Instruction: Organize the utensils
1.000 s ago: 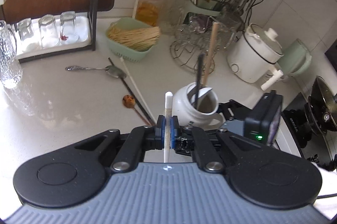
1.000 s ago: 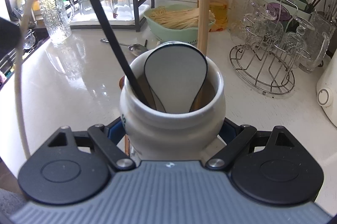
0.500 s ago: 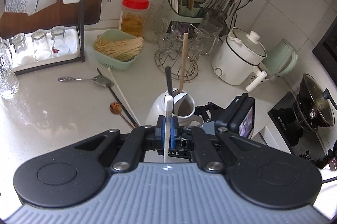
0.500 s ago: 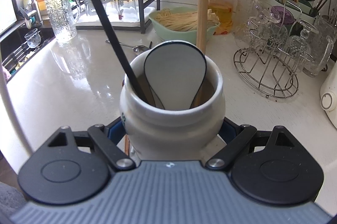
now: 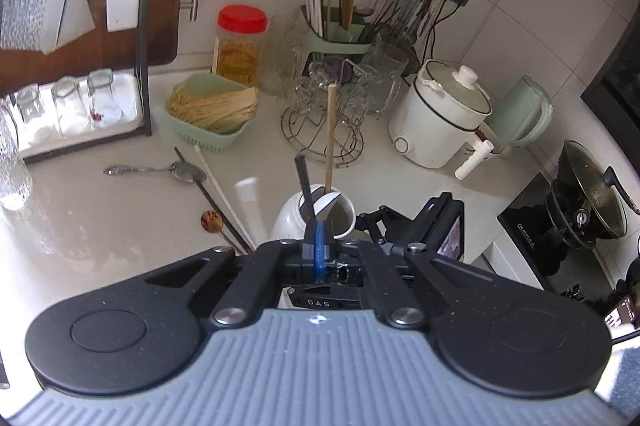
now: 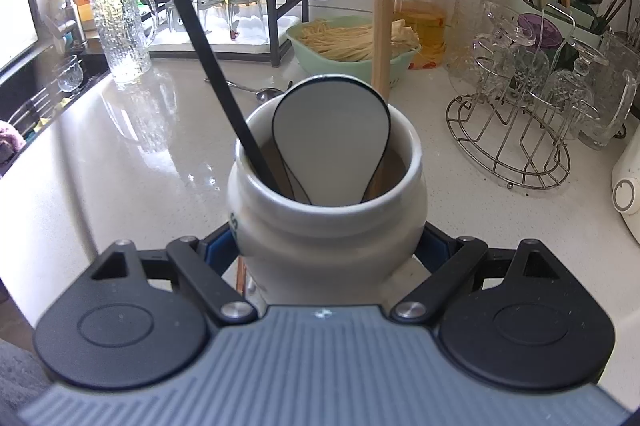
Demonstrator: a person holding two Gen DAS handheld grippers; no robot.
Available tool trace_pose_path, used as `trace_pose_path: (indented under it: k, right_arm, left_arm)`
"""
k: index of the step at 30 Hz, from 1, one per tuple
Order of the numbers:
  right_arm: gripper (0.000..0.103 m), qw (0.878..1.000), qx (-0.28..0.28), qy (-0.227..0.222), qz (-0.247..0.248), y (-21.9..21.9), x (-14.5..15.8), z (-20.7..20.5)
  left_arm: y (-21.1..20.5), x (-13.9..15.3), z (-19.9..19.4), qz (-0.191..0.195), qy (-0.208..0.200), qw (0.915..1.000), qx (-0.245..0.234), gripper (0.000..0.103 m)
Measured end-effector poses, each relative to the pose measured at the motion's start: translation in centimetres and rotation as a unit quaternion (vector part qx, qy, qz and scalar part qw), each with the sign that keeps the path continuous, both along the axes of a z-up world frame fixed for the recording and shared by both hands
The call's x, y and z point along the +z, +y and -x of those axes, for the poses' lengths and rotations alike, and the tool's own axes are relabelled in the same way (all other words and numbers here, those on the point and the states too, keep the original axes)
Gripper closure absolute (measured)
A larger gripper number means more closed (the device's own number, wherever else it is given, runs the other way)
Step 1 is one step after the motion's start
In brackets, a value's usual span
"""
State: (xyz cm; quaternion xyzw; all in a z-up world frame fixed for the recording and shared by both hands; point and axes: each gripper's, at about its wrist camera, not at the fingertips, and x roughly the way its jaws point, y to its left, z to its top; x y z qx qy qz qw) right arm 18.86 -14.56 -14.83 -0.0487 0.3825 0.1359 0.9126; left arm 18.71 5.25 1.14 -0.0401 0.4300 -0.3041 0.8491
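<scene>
My right gripper (image 6: 326, 248) is shut on the white ceramic jar (image 6: 326, 222), with a pad on each side of its belly. The jar holds a black-handled utensil (image 6: 200, 42), a wooden stick (image 6: 381, 6) and a white black-rimmed spoon (image 6: 332, 146). My left gripper (image 5: 318, 246) hovers above the jar (image 5: 316, 218); its jaws are closing, the blue pads meet and nothing is between them. A blurred white utensil (image 5: 249, 204) stands free, just left of the jar. A metal spoon (image 5: 160, 170), long chopsticks (image 5: 218, 186) and a brown-bowled spoon (image 5: 211, 220) lie on the counter.
A green basket of noodles (image 5: 212, 114), a red-lidded jar (image 5: 240, 46) and a wire rack of glasses (image 5: 324, 122) stand behind the jar. A white cooker (image 5: 440, 122), a kettle and the stove with a pan (image 5: 588, 194) are to the right. A sink (image 6: 36, 94) lies far left.
The white utensil was clamped in my left gripper; now it is out of the jaws and beside the jar, and the jaws have closed empty. The left hand rose. The right gripper kept still on the jar.
</scene>
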Motion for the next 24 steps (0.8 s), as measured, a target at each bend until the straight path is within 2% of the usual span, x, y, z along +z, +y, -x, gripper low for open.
trace_pose_path:
  k: [7, 16, 24]
  right_arm:
    - [0.012, 1.0, -0.002, -0.001, -0.001, 0.0, 0.0, 0.0]
    - [0.012, 1.0, -0.007, -0.002, -0.001, 0.1, 0.0, 0.1]
    - [0.012, 1.0, -0.006, -0.004, 0.0, 0.1, 0.0, 0.2]
  left_arm:
    - [0.9, -3.1, -1.5, -0.01, 0.034, 0.9992, 0.02, 0.103]
    - [2.6, -9.6, -4.7, -0.022, 0.1, 0.994, 0.04, 0.103]
    - [2.6, -14.0, -7.9, -0.025, 0.119, 0.9907, 0.061, 0.102]
